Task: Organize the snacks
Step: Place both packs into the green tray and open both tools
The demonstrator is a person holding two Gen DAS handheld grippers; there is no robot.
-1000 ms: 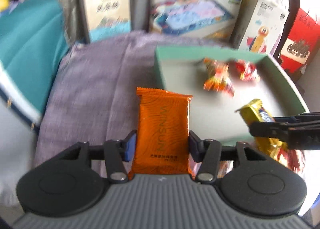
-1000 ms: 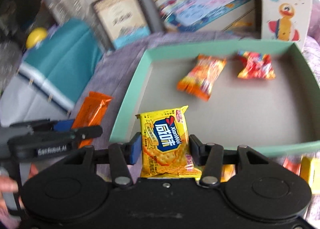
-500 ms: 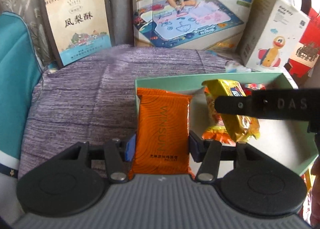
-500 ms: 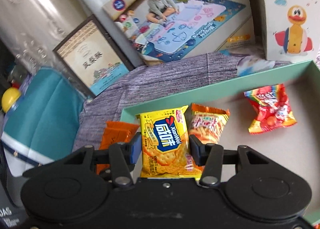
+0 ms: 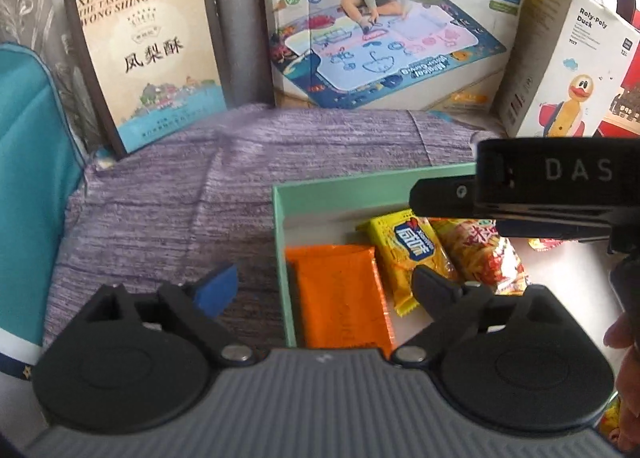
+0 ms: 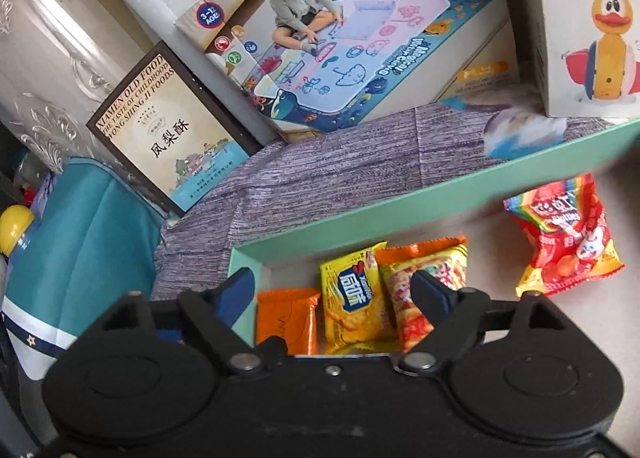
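An orange snack bar (image 5: 340,294) lies flat in the near left corner of the green tray (image 5: 280,242). A yellow cracker pack (image 5: 412,254) lies beside it, then an orange-red snack bag (image 5: 484,254). My left gripper (image 5: 324,282) is open above the orange bar. My right gripper (image 6: 334,290) is open above the orange bar (image 6: 288,318) and the cracker pack (image 6: 352,298); it crosses the left wrist view (image 5: 540,190). A red candy bag (image 6: 568,238) lies further right in the tray (image 6: 400,210).
The tray sits on a purple cloth (image 5: 180,194). A framed food box (image 5: 148,58), a play-mat box (image 5: 384,30) and a duck toy box (image 5: 568,70) stand behind. A teal bag (image 6: 80,242) is at the left.
Both grippers have opened. The orange bar and the yellow cracker pack left the jaws and now lie side by side in the tray's corner.
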